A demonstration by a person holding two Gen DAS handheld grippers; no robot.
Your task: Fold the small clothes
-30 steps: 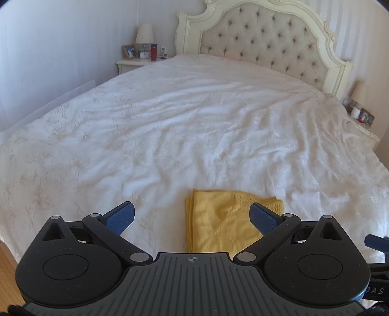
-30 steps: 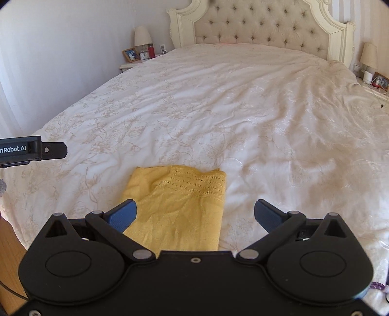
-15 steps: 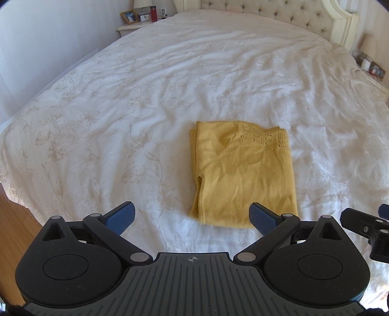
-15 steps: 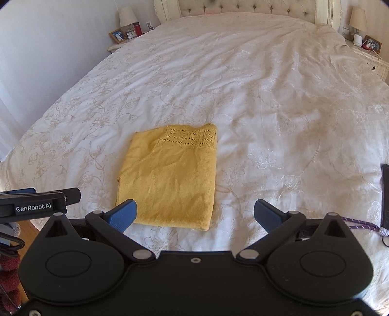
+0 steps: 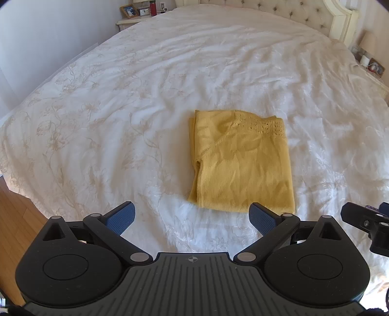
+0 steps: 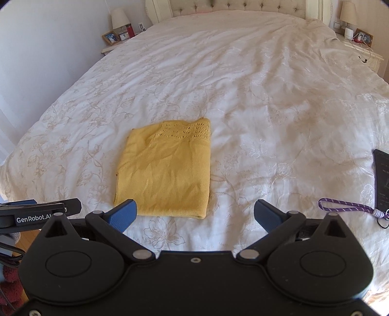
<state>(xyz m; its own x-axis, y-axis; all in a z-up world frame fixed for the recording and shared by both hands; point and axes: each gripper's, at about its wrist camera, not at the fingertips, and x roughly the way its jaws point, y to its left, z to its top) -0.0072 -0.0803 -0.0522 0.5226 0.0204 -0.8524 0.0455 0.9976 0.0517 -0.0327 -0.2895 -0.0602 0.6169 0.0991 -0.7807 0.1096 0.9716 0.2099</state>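
Observation:
A yellow knit garment (image 5: 240, 162) lies folded into a flat rectangle on the white floral bedspread (image 5: 121, 102), near the foot of the bed. It also shows in the right wrist view (image 6: 165, 170). My left gripper (image 5: 192, 218) is open and empty, held above the bed just short of the garment's near edge. My right gripper (image 6: 194, 214) is open and empty, also short of the near edge, with the garment ahead to the left.
A dark phone (image 6: 383, 179) with a purple lanyard (image 6: 345, 207) lies on the bed at the right. Nightstands (image 6: 114, 46) with lamps and photo frames flank the tufted headboard (image 6: 238, 4). Wooden floor (image 5: 14, 214) shows past the bed's left edge.
Both grippers have pulled back and risen, tilting down, so the whole folded garment now shows ahead of them. Both stayed open. The garment has not moved.

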